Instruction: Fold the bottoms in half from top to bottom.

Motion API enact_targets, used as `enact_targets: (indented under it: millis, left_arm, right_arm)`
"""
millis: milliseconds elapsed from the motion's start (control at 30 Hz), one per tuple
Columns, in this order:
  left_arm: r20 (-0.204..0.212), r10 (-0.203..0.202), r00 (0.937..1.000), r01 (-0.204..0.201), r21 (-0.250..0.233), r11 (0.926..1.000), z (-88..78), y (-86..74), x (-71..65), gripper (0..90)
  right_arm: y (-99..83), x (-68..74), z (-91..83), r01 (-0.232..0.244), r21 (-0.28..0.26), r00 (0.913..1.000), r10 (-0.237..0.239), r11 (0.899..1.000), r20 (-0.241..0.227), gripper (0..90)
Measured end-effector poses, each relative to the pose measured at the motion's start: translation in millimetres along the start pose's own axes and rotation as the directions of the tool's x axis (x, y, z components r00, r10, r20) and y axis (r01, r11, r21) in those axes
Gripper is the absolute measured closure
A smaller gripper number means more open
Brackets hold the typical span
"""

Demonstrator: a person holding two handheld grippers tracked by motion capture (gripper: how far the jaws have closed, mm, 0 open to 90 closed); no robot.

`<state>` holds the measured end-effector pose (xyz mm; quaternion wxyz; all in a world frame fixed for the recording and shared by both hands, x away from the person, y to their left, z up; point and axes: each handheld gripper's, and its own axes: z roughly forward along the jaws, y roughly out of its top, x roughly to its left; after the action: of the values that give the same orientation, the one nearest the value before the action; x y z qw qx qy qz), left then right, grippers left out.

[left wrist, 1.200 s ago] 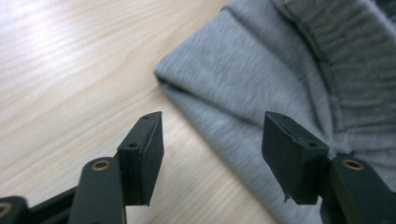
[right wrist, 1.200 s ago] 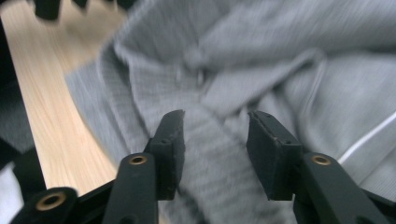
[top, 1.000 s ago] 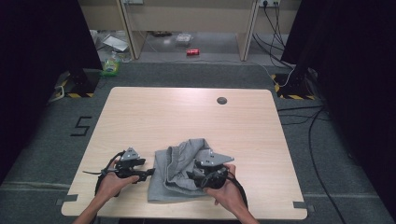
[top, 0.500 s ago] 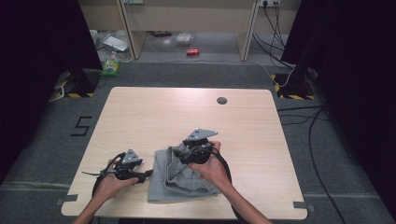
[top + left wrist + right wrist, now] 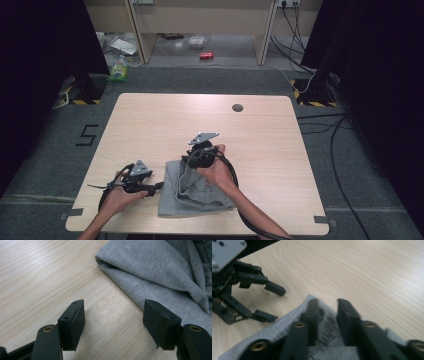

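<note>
Grey garment (image 5: pixel 195 192): lay crumpled on the near part of the table (image 5: pixel 165 125), between the two hands; a folded edge and corner showed in the left tool view (image 5: pixel 160 277).
Right tool (image 5: pixel 191 161): stood over the garment's far edge, held by the right hand (image 5: pixel 216 170); its jaws had just been closing, with a fold of the grey cloth (image 5: pixel 322 315) between them and pinched at the tips in the right tool view.
Left tool (image 5: pixel 159 186): rested low on the table just left of the garment, in the left hand (image 5: pixel 119 197); its jaws stood apart with bare wood between them, the cloth near but not touched.
Table: pale wood, with a small dark round fitting (image 5: pixel 237 107) near its far edge.
</note>
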<state>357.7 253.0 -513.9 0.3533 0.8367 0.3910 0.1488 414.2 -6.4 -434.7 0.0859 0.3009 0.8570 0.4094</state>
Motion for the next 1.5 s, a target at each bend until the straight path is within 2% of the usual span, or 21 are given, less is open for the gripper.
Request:
enact_targets:
  millis: [100, 267, 433, 567, 667, 800, 900, 933, 1033, 1133, 1167, 1267, 1400, 1500]
  left_arm:
    - [0.000, 0.000, 1.0000, 0.000, 0.000, 1.0000, 0.0, 0.0, 0.1, 33.4]
    - [0.000, 0.000, 1.0000, 0.000, 0.003, 1.0000, 0.0, 0.3, 0.0, 33.4]
    - [0.000, 0.001, 1.0000, -0.001, 0.004, 1.0000, 0.0, 0.6, 0.0, 33.4]
    - [0.001, 0.001, 1.0000, -0.001, 0.006, 1.0000, 0.1, 0.9, 0.1, 33.4]
    - [0.002, 0.001, 1.0000, -0.001, 0.006, 1.0000, 0.2, 1.1, 0.2, 33.4]
    - [0.005, 0.002, 1.0000, -0.002, 0.006, 1.0000, 0.2, 1.1, 0.4, 33.4]
    - [0.029, -0.014, 0.9995, 0.014, 0.006, 0.9999, -1.6, 1.9, 1.5, 34.3]
    - [0.040, -0.024, 0.9989, 0.024, -0.001, 0.9997, -2.7, 2.4, 1.5, 34.2]
    - [0.030, -0.030, 0.9991, 0.032, -0.059, 0.9978, -12.3, 9.2, -2.4, 33.4]
    - [0.063, -0.041, 0.9972, 0.048, -0.118, 0.9919, -22.3, 18.6, -12.6, 31.7]
    - [0.072, -0.030, 0.9969, 0.040, -0.137, 0.9898, -24.8, 23.0, -19.4, 31.2]
    - [0.098, 0.004, 0.9952, 0.011, -0.151, 0.9885, -23.7, 33.5, -36.3, 29.6]
    - [0.135, 0.038, 0.9901, -0.018, -0.144, 0.9895, -16.0, 41.6, -54.8, 28.4]
    - [0.159, 0.076, 0.9844, -0.058, -0.113, 0.9919, -9.5, 37.0, -70.4, 28.2]
  right_arm:
    - [-7.9, 1.6, -17.0, 0.027, -0.022, 0.9996, -0.027, 0.999, 0.009, 85.8]
    - [-27.3, 9.7, -56.9, 0.047, -0.091, 0.9987, -0.045, 0.995, 0.024, 88.1]
    - [-59.3, 28.3, -98.7, 0.052, -0.155, 0.9983, -0.047, 0.987, 0.034, 88.3]
    - [-91.3, 39.9, -112.8, 0.051, -0.158, 0.9975, -0.043, 0.986, 0.056, 88.5]
    - [-115.8, 44.2, -112.7, 0.028, -0.143, 0.9983, -0.020, 0.989, 0.055, 88.6]
    - [-138.0, 39.0, -97.4, -0.007, -0.083, 0.9990, 0.011, 0.996, 0.045, 88.5]
    - [-142.1, 34.6, -93.2, -0.053, -0.070, 0.9985, 0.054, 0.996, 0.010, 85.5]
    - [-140.4, 33.9, -95.2, -0.064, -0.084, 0.9979, 0.065, 0.994, 0.010, 81.3]
    - [-129.5, 32.2, -105.5, -0.065, -0.131, 0.9971, 0.070, 0.989, 0.031, 73.7]
    - [-118.0, 30.4, -106.5, -0.052, -0.145, 0.9973, 0.059, 0.988, 0.044, 68.5]
    - [-115.4, 30.0, -104.5, -0.047, -0.143, 0.9975, 0.054, 0.989, 0.047, 67.9]
    - [-107.3, 26.4, -92.2, -0.039, -0.113, 0.9983, 0.043, 0.993, 0.040, 67.3]
    - [-108.6, 21.9, -72.1, -0.047, -0.058, 0.9986, 0.048, 0.997, 0.021, 67.4]
    - [-118.1, 21.2, -67.3, -0.054, -0.030, 0.9982, 0.055, 0.998, 0.022, 68.5]
